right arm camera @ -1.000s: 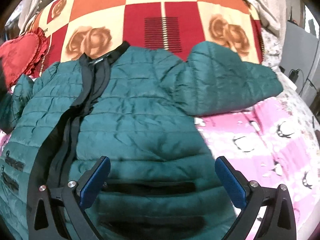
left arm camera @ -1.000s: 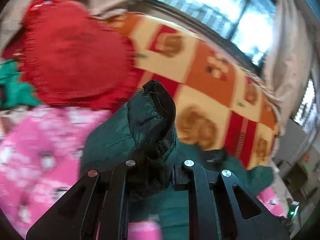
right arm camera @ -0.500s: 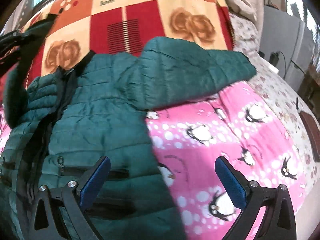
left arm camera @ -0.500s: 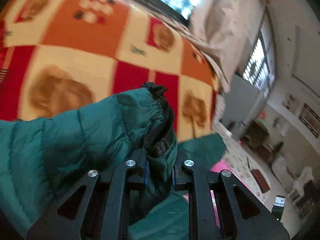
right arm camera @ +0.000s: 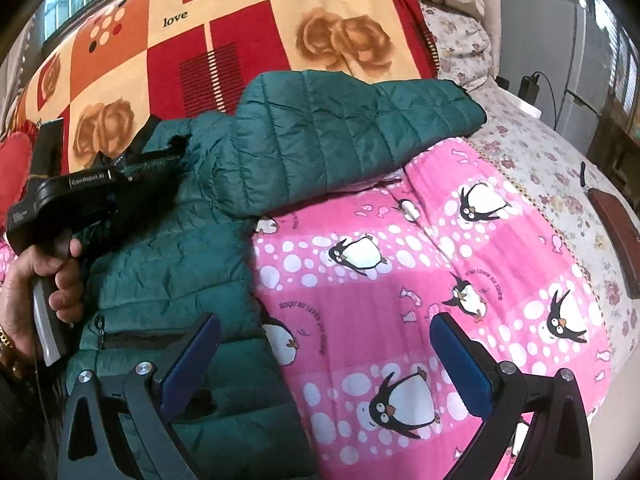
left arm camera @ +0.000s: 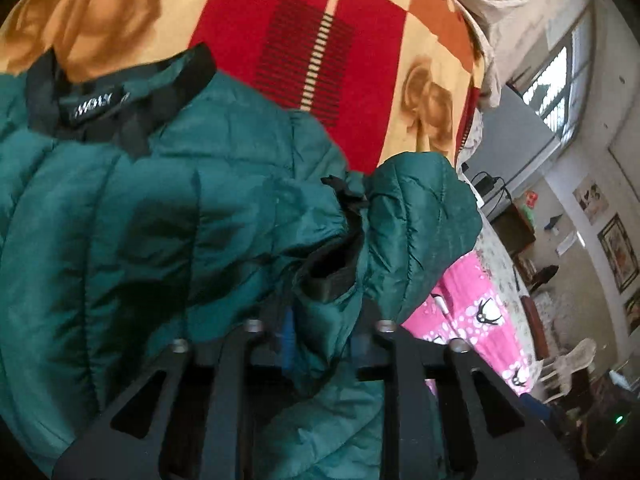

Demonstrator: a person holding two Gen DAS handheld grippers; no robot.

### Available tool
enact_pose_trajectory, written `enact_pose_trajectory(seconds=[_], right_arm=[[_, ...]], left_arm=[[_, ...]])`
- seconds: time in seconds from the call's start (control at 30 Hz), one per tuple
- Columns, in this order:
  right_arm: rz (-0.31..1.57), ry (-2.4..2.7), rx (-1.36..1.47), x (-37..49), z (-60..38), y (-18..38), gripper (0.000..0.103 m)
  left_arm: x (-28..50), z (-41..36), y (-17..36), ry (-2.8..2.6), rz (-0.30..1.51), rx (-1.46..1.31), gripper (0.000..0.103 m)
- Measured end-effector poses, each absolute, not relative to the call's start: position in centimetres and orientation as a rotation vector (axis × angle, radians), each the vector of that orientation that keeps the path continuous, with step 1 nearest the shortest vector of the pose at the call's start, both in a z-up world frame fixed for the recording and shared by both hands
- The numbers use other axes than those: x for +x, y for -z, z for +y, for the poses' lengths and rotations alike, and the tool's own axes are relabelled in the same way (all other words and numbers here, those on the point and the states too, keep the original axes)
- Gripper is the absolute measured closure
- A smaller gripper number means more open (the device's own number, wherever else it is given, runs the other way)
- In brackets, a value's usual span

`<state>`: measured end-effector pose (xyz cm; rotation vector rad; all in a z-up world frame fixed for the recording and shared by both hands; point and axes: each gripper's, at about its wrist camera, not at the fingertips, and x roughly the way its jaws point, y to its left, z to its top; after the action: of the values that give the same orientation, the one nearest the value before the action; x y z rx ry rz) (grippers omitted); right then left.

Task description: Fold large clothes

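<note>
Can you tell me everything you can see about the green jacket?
The jacket is dark green, puffy and quilted, with a black collar, black zipper strip and a zipped pocket. It lies spread on the pink penguin blanket, its top over the rose blanket. One sleeve lies stretched out sideways. The other sleeve's black-edged cuff is pinched in the left hand-held gripper and held over the jacket's chest.

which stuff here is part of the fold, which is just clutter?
In the job:
green puffer jacket
its near sleeve cuff, pinched in the left gripper
its far sleeve, lying flat
right gripper, open

Just lying about:
pink penguin blanket
rose blanket
red heart cushion
</note>
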<state>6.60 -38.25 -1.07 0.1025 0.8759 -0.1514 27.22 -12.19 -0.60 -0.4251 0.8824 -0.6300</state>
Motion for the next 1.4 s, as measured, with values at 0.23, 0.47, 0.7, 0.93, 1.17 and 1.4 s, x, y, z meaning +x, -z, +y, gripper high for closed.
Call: enact_pose_trajectory(seconds=[0.23,0.47,0.7,0.93,1.17,1.4], right_arm=[[0.881,0.157,0.084,7.7,-36.1,1.5,0.000],[0.760,0.041,0.060,10.3,-30.1,0.3,0.000],[0.744,-0.220,0.055,18.3,-21.2,0.3,0.000],[0.906,-0.334,0.123,25.6,-18.9,5.5,0.002],[1.025,-0.128,0.161,28.1,-22.4,7.8,0.003],[0.815,-0.162,0.136,26.9,-20.9,2.5,0.004]], left_arm=[[24.4,-7.6,-1.0,0.654,0.848,-0.503,0.038],[22.0,7.1,-3.2,0.263,0.686,-0.530,0.038],[22.9,13.0,-1.1,-0.053,0.708,-0.490,0.038],[24.9,13.0,1.6,-0.099,0.811,-0.511,0.038],[26.5,11.4,2.8,-0.100,0.869,-0.438,0.034],[25.8,13.6,0.5,-0.116,0.732,-0.532,0.034]])
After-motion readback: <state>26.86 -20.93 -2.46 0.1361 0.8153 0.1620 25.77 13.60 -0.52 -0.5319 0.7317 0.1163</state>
